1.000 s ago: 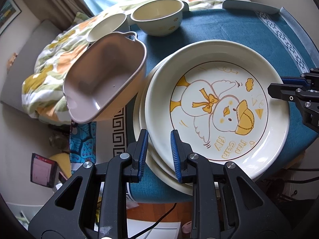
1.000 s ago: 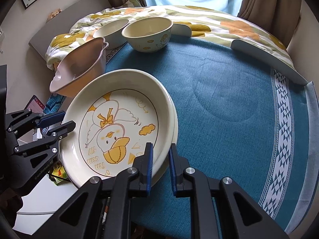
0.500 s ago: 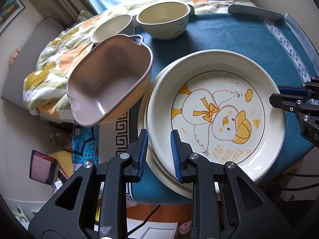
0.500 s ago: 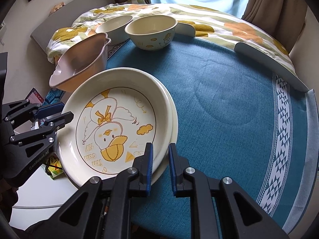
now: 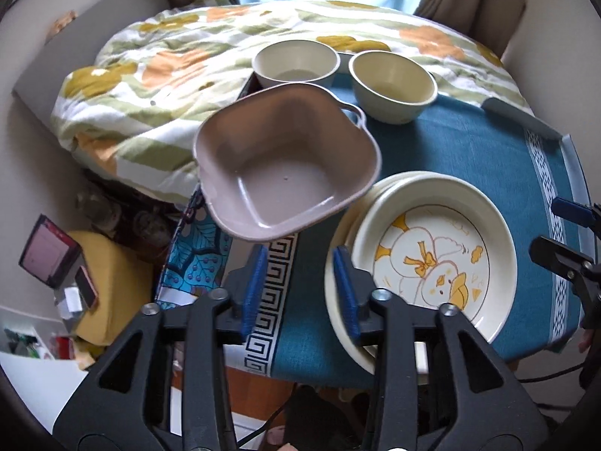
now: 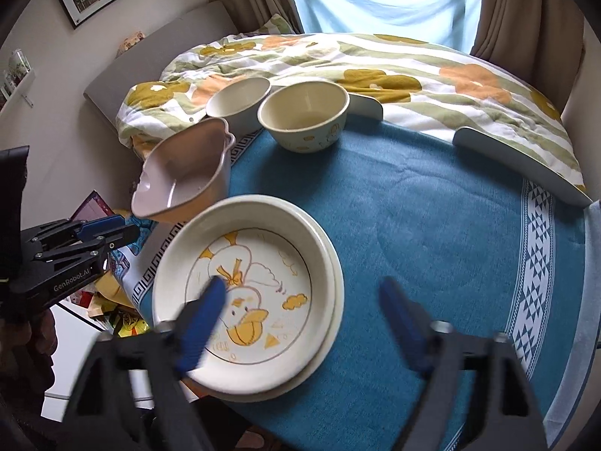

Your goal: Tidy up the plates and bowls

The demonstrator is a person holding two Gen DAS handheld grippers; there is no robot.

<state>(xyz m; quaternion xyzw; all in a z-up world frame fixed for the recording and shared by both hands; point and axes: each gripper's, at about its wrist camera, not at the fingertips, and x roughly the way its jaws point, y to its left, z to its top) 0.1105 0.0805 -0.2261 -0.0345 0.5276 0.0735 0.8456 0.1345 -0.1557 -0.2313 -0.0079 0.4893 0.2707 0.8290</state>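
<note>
Hanging over the left edge of the tabletop [image 6: 432, 203], the pink square bowl [image 5: 285, 165] sits with much of its body past the blue cloth, its rim just beside the stacked plates. The duck plate [image 6: 248, 293] lies on top of a plain plate [image 6: 336, 300], and this pair rests near the front-left edge of the tabletop, the lower rim reaching about to the cloth's border. Two cream bowls stand at the far edge: the left cream bowl [image 5: 295, 64] behind the pink one, the right cream bowl [image 6: 304, 118] just beside it, both close to the flowered quilt [image 6: 413, 71] on the bed beyond.

The left hand-held gripper [image 5: 300, 285] is spread, nothing between its blue pads; one pad is over the patterned border of the cloth, the other by the left rim of the plates. The right hand-held gripper [image 6: 304, 319] is spread wide and blurred, its left finger over the duck plate's near side, its right finger over bare cloth.

Open room lies to the right of the plates: a broad stretch of blue cloth runs to the white patterned band [image 6: 537, 263] and the grey raised edge [image 6: 518, 161].
</note>
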